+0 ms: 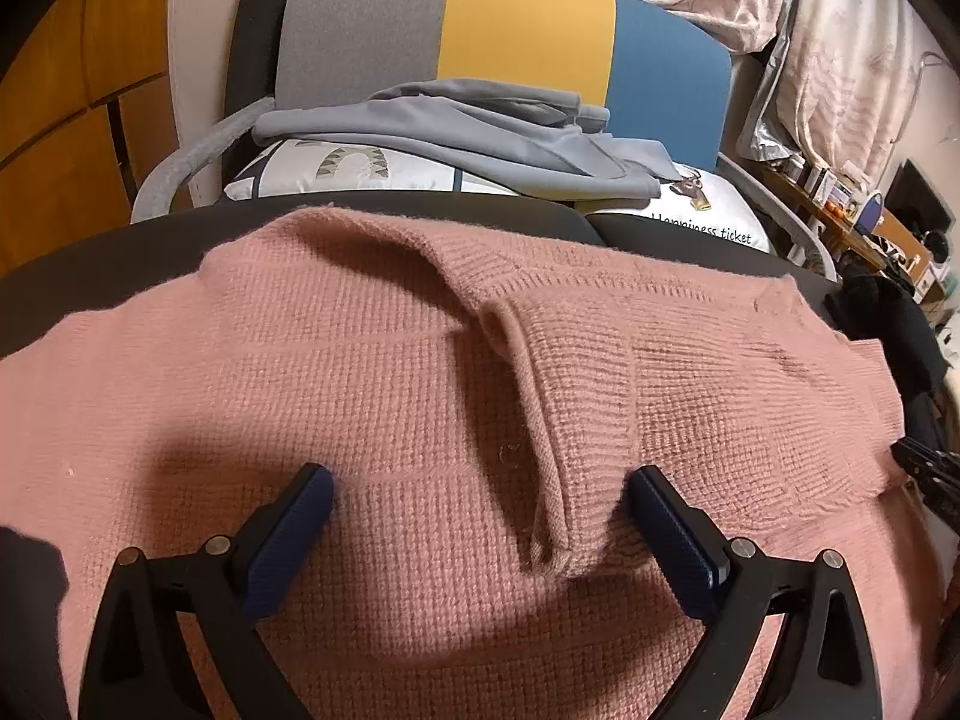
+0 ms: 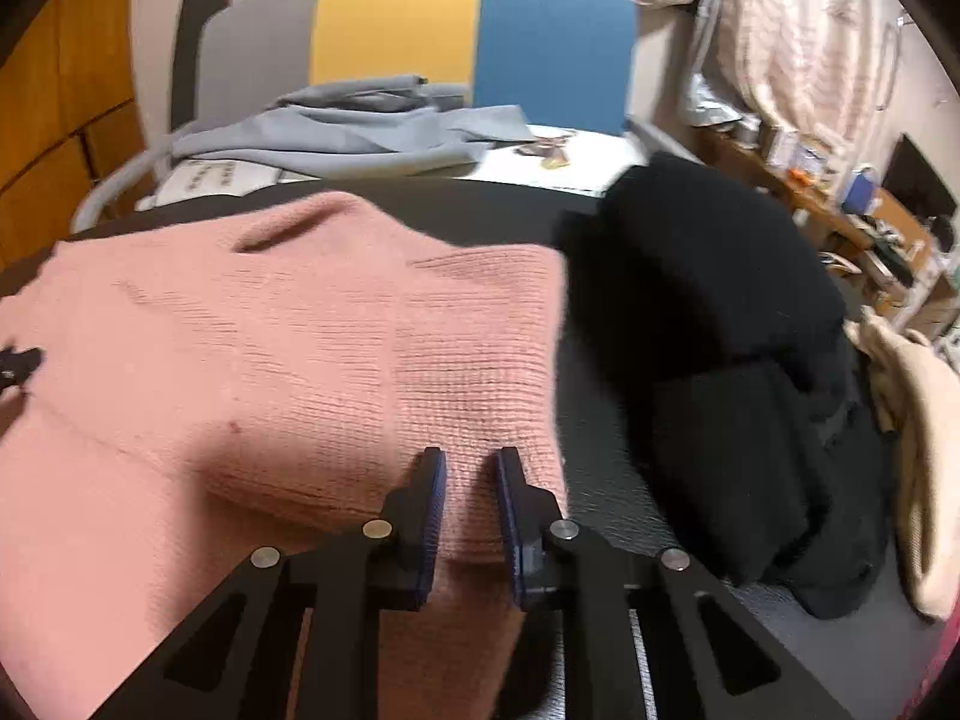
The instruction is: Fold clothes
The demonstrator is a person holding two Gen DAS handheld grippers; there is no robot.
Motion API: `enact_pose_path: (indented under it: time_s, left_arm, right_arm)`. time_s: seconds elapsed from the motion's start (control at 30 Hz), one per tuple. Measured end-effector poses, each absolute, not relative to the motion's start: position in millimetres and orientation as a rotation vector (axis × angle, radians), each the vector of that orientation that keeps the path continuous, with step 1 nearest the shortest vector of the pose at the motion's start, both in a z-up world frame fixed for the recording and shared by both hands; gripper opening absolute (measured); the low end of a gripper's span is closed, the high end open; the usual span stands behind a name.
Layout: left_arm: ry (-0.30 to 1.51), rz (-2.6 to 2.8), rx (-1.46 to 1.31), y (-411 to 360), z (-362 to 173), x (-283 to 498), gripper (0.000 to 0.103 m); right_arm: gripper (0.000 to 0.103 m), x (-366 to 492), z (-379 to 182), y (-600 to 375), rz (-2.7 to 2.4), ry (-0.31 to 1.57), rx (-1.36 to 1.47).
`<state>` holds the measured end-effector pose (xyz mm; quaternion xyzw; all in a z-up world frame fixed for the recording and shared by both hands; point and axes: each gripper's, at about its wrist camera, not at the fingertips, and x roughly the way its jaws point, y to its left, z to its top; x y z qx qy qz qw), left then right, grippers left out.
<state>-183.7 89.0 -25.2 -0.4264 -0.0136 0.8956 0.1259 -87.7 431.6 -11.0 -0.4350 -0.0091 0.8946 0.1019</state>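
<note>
A pink knit sweater [image 1: 300,372] lies spread on a dark table [image 1: 150,240]; one sleeve [image 1: 564,408] is folded across its middle. My left gripper [image 1: 480,492] is wide open just above the sweater, its fingers either side of the sleeve's cuff end. In the right wrist view the sweater [image 2: 270,360] fills the left half. My right gripper [image 2: 470,465] is closed on a fold at the sweater's right edge, with fabric between its pads.
A pile of black clothes [image 2: 720,360] lies right of the sweater on the table. Behind the table stands a chair with a grey, yellow and blue back [image 1: 510,30], with a grey garment [image 1: 468,132] and a printed cushion [image 1: 708,204] on its seat. Cluttered shelves [image 1: 870,222] stand at right.
</note>
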Motion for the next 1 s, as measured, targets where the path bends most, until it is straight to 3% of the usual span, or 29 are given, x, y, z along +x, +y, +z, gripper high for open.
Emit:
enact_pose_path:
  time_s: [0.17, 0.37, 0.57, 1.0]
  left_arm:
    - [-0.039, 2.612, -1.247, 88, -25, -177, 0.101]
    - [-0.054, 2.602, -1.248, 86, -26, -177, 0.103]
    - [-0.097, 2.595, -1.237, 81, -25, -177, 0.103]
    - [-0.123, 2.589, -1.264, 61, -12, -182, 0.103]
  right_arm:
    - [0.015, -85, -14, 421, 2.581, -0.124, -1.289]
    - [0.020, -96, 34, 375, 2.759, 0.122, -1.187]
    - [0.020, -139, 31, 279, 3.013, 0.077, -1.264]
    - [0.020, -171, -15, 268, 2.961, 0.204, -1.289]
